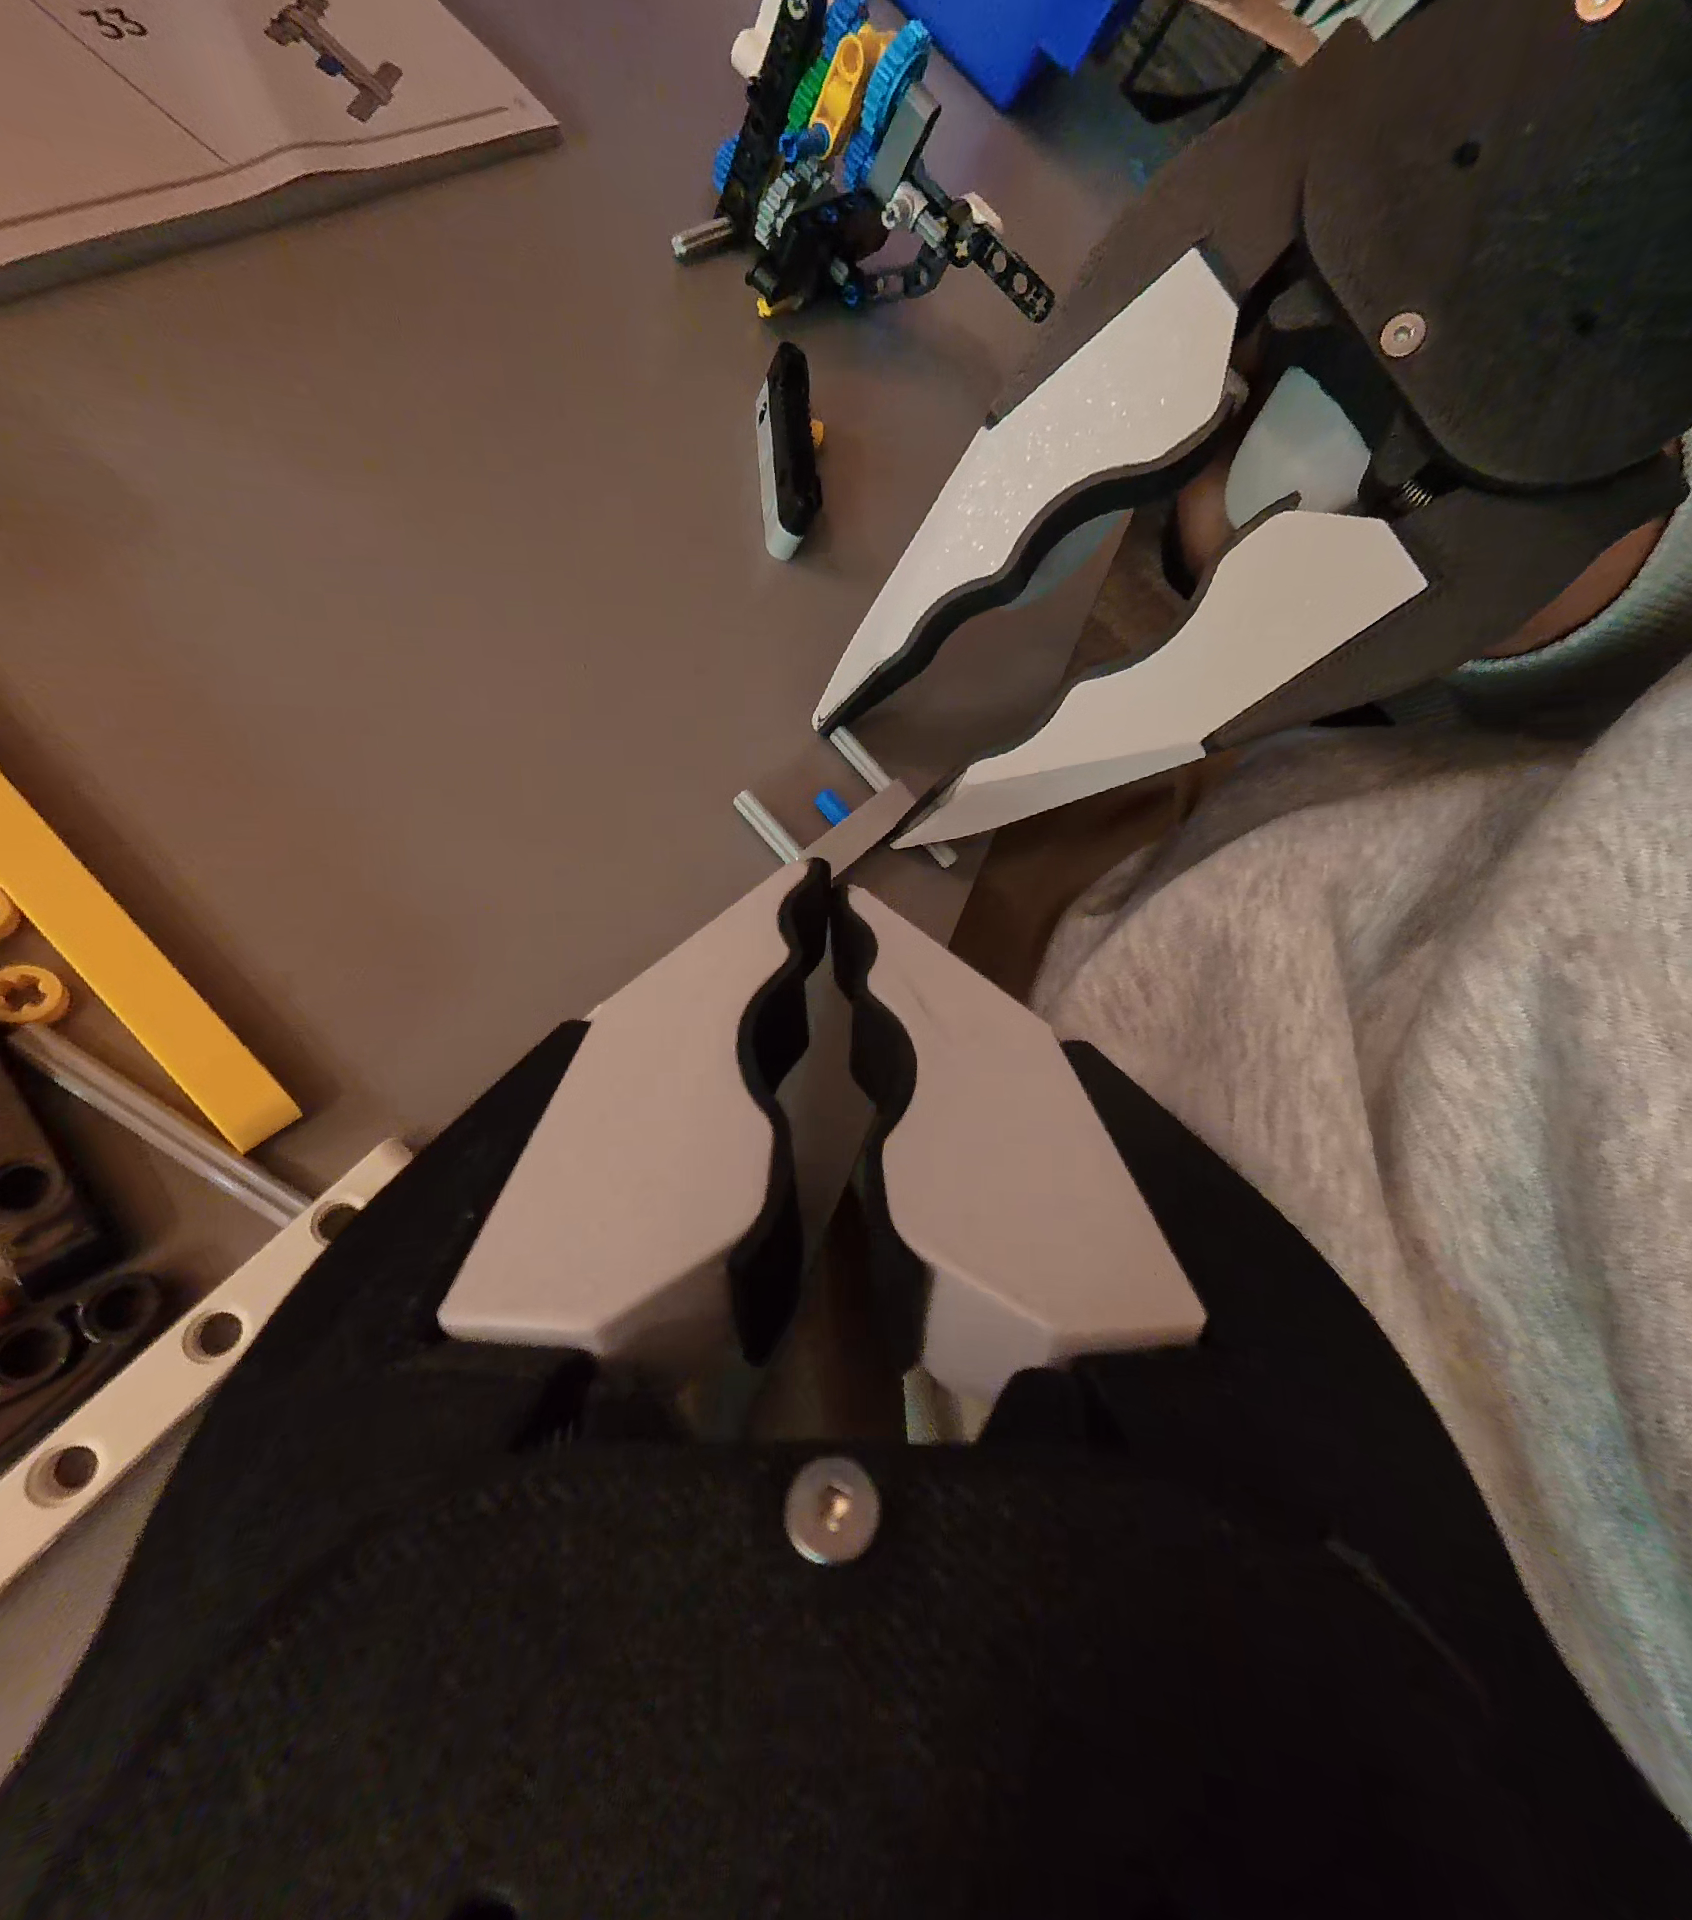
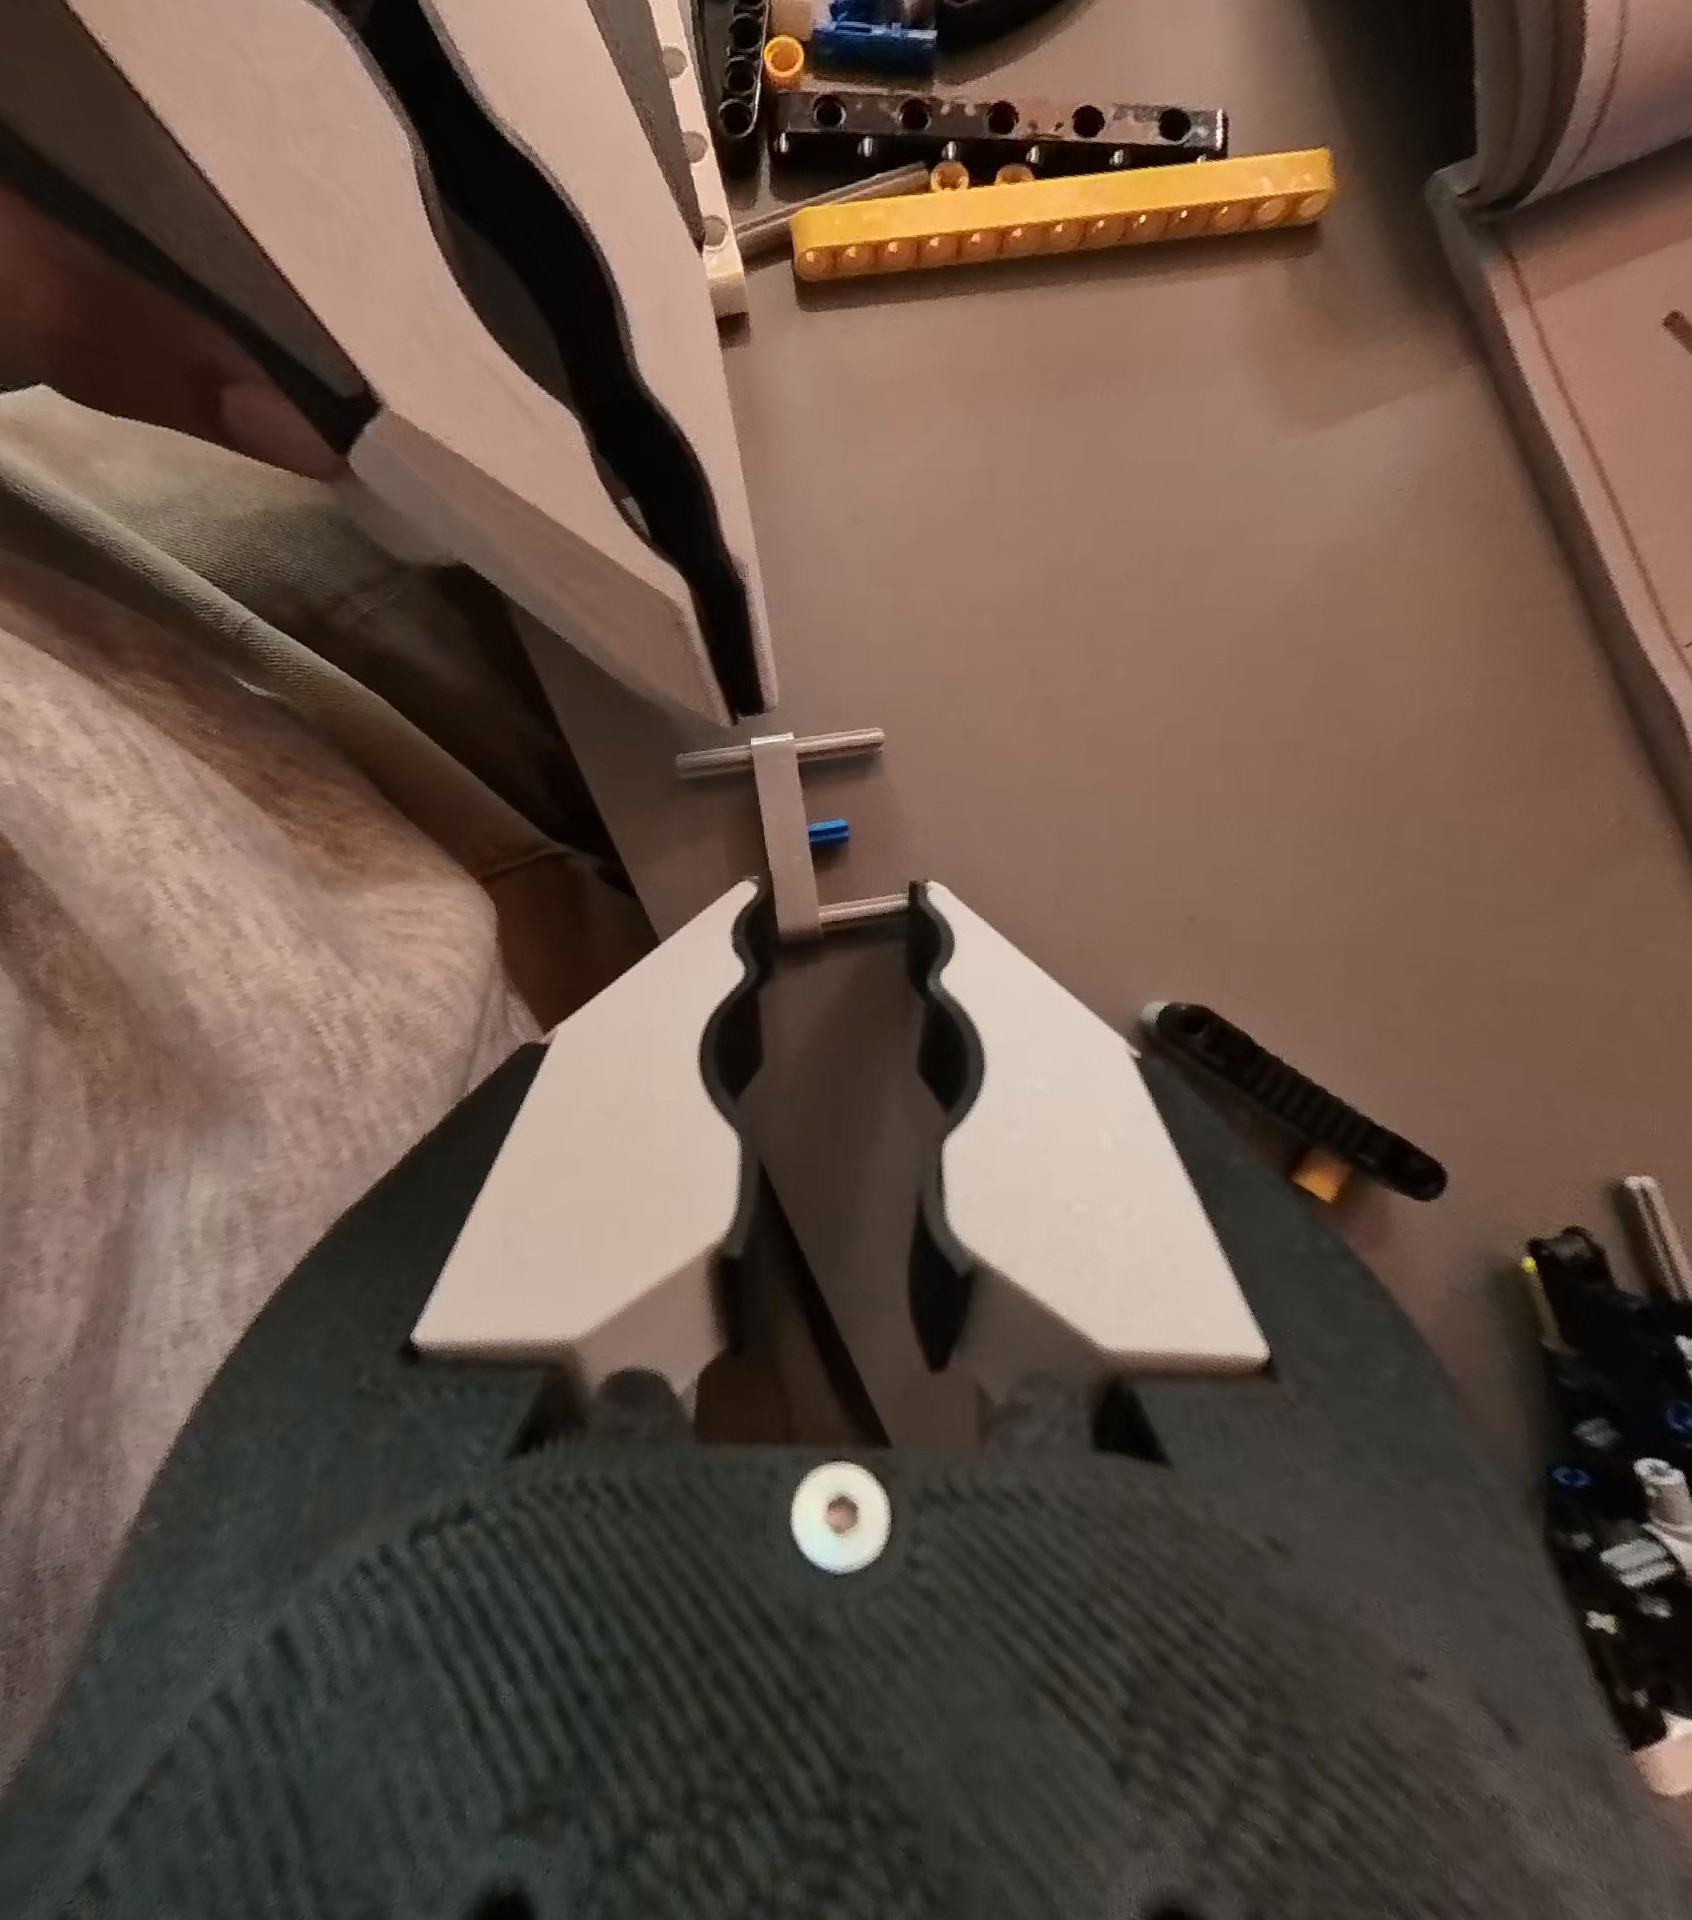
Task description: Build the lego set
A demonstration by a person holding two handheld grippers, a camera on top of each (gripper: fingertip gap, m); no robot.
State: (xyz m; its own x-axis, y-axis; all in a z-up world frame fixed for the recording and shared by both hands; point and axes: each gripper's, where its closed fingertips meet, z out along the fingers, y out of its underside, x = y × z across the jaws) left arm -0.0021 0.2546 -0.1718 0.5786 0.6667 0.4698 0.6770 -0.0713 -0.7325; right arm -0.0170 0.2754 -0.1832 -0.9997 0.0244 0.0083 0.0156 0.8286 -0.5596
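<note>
Beam (image 2: 788,831), grey and short, hangs in the air just past the near edge of the surface (image 1: 406,571), held between the two tools. It carries two thin grey rods: a far rod (image 2: 782,750) through its far end and a near rod (image 2: 863,908) through its near end, with a small blue peg (image 2: 829,828) sticking out of its middle to the right.

The left tongs (image 1: 829,883) are nearly closed, their tips pinching the beam's end at the far rod. The right tongs (image 2: 831,902) stand apart — the near rod spans the gap between the tips, and the beam's near end lies against the left finger; whether they actually clamp it, I cannot tell.

Beside both tools is a grey sleeve (image 1: 1444,1143) of the person holding them.

Farther out on the surface lies a loose black bar (image 2: 1309,1101) with a yellow peg. Past it stands the half-built model (image 1: 842,156) — black frame, blue gears, yellow and green parts. A long yellow beam (image 2: 1060,229) lies beside black holed beams (image 2: 998,130) and a white strip with holes (image 1: 146,1392). An open instruction booklet (image 1: 146,125) rests at the far side.
</note>
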